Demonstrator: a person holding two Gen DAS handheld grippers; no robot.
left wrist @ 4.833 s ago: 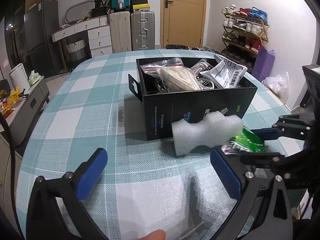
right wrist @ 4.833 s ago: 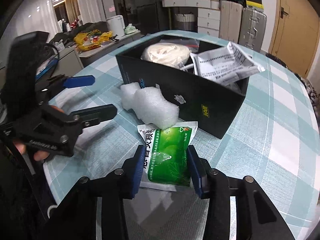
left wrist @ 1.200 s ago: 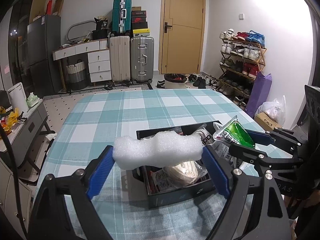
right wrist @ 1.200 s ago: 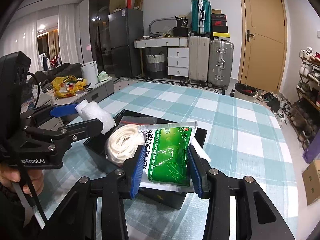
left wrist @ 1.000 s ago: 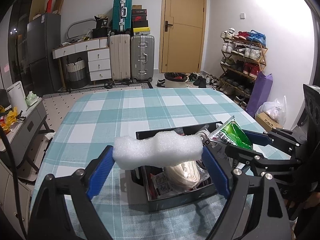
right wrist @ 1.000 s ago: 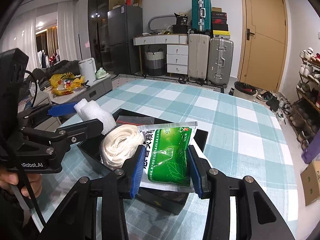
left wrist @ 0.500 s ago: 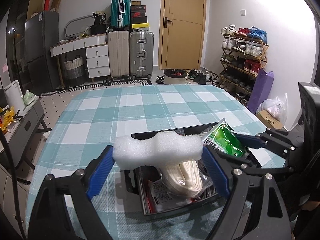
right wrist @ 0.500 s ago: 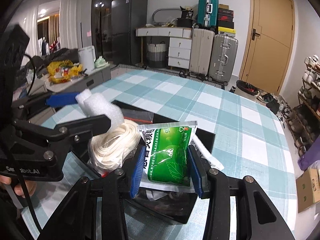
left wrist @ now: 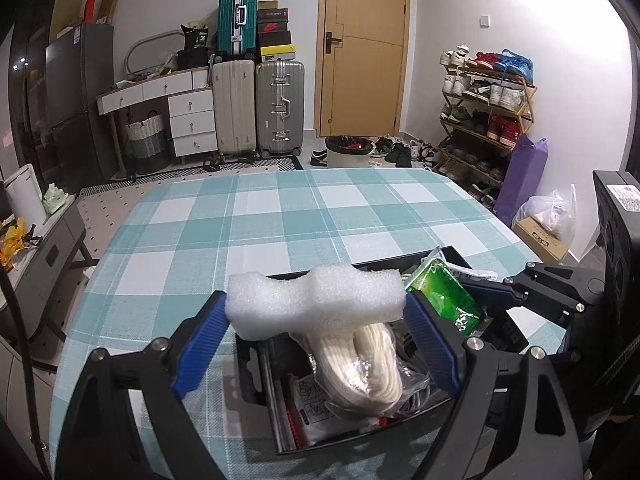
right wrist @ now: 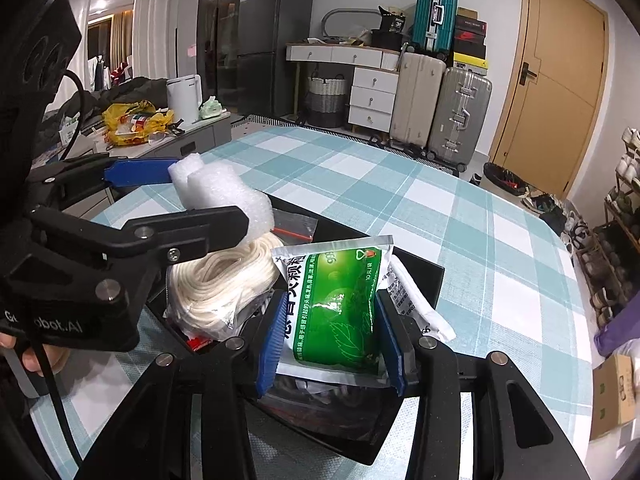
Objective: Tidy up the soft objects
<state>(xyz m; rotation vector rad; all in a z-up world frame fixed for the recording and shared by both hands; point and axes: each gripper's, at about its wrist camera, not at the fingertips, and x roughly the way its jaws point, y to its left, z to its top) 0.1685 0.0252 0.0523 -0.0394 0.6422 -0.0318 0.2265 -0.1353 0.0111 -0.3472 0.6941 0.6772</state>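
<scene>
Both loads hang over the black box (left wrist: 360, 436), so the step in hand looks like the drop-in. In the left wrist view the left claw (left wrist: 316, 332) is clamped on the white foam block (left wrist: 316, 300) at frame centre, above the rope bundle (left wrist: 360, 364). Lower centre of the right wrist view, the right claw (right wrist: 332, 336) grips the green sachet (right wrist: 340, 308). Next: lower both, then spread each claw. Since 4.8 s ago both items have risen off the tabletop (left wrist: 280, 220).
</scene>
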